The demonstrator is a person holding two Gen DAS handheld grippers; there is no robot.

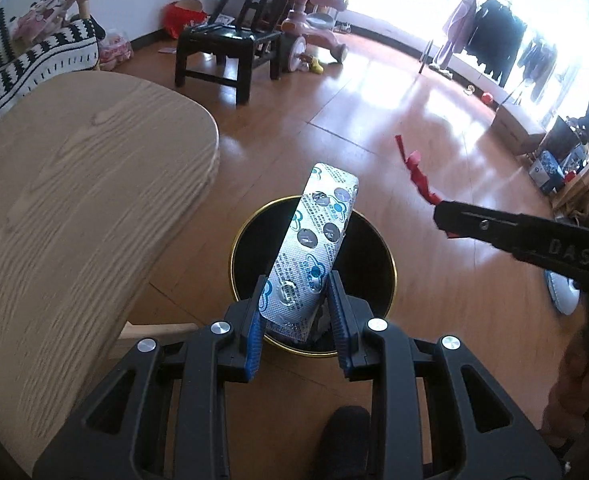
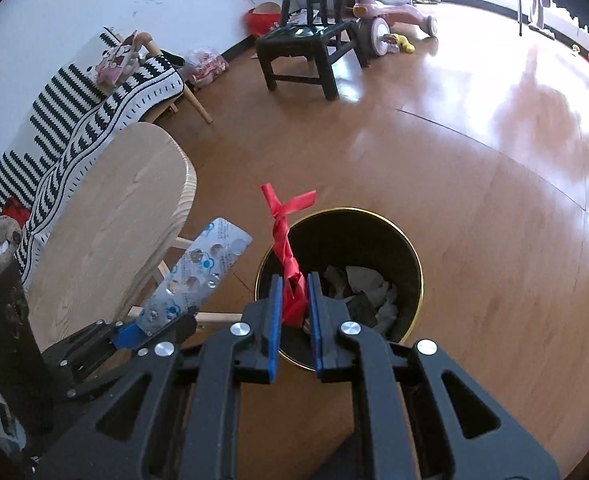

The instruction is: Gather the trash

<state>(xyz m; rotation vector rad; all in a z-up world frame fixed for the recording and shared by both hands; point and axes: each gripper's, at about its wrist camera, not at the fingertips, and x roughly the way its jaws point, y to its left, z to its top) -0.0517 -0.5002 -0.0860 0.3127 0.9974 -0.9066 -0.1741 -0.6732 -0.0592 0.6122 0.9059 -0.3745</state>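
The left claw (image 1: 296,300) is clamped on the lower end of a silver blister pack (image 1: 314,248), which stands up and forward from between its blue pads (image 1: 254,332) with its foil face and emptied pockets toward the camera. Directly below and ahead of this claw is a round black bin (image 1: 374,240) with a gold rim, standing on the wooden floor (image 1: 374,112). The right claw (image 2: 295,300) is clamped on a twisted red ribbon (image 2: 288,240), whose loose ends fork above the claw's tips. The same bin lies just beyond and beneath this claw, with crumpled paper (image 2: 368,284) inside it. To the left of both claws is the rounded edge of a pale wooden worktop (image 1: 94,184). Far ahead stands a dark wooden chair (image 2: 306,40), with a pink tricycle (image 2: 386,12) beside it.
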